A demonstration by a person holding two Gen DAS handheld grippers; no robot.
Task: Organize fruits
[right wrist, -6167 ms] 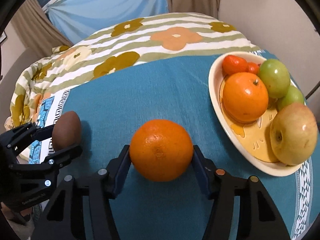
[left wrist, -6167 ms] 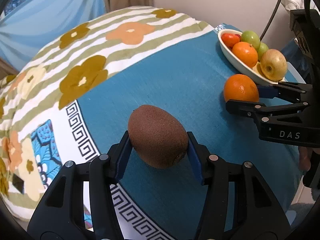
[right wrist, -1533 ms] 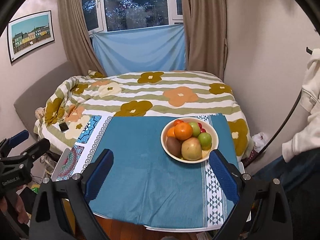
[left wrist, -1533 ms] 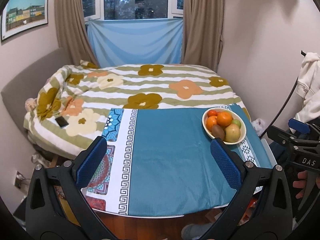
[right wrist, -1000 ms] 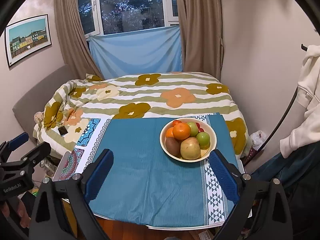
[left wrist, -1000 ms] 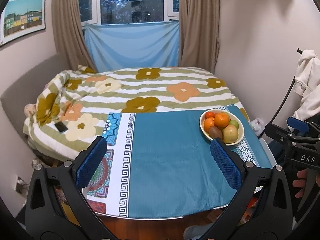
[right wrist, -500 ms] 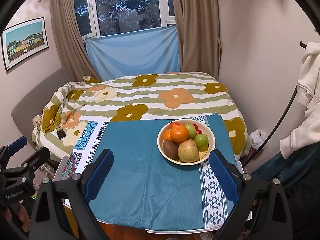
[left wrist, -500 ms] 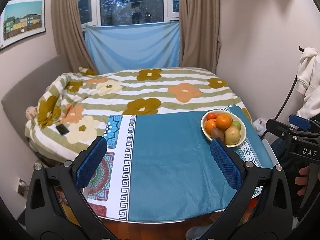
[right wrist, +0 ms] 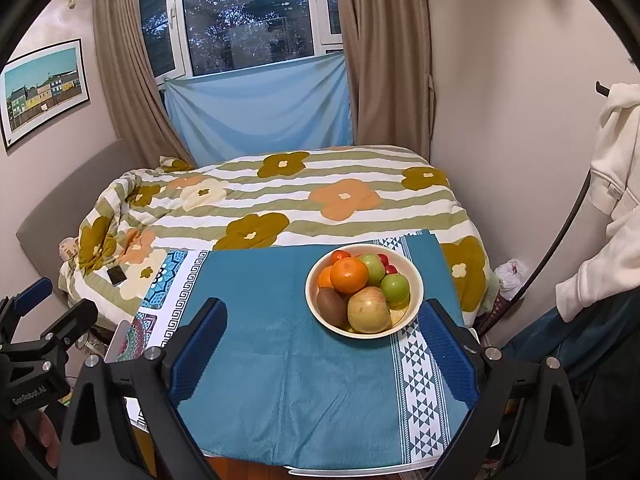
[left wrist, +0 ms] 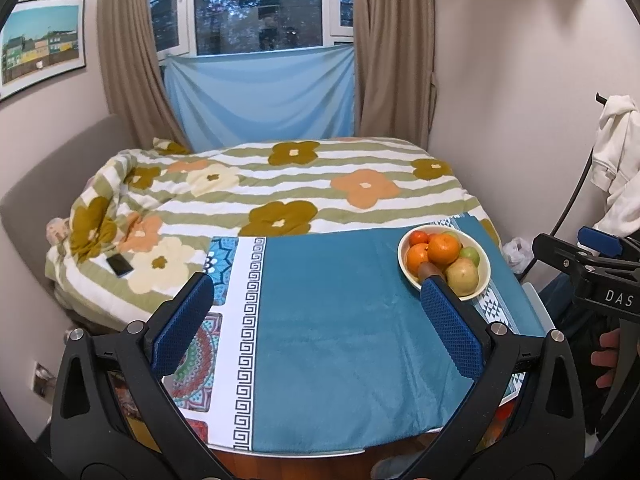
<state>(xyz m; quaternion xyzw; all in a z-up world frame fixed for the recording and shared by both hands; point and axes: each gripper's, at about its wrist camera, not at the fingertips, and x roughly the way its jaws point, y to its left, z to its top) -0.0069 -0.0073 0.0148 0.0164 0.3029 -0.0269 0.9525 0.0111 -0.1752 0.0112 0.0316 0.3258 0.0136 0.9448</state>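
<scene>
A cream bowl (right wrist: pixel 414 280) stands on the blue tablecloth (right wrist: pixel 280 360), right of centre. In it lie a brown kiwi (right wrist: pixel 331 306), an orange (right wrist: pixel 349 275), a yellow apple (right wrist: pixel 369 309), green apples (right wrist: pixel 395 287) and small red fruits. The bowl also shows in the left wrist view (left wrist: pixel 483 276), with its orange (left wrist: pixel 443 248). My left gripper (left wrist: pixel 316 304) is open and empty, held back above the table's near edge. My right gripper (right wrist: pixel 322 332) is open and empty, pulled back from the bowl.
A bed with a flowered striped quilt (right wrist: pixel 280 200) lies behind the table, with a phone (right wrist: pixel 117 276) on it. A wall and a hanging white garment (right wrist: pixel 616 160) are on the right. Curtains and a window are at the back.
Over six seconds the kiwi and the orange left my grippers and now lie in the bowl. Both grippers opened and drew far back. In the last second the views only shift slightly.
</scene>
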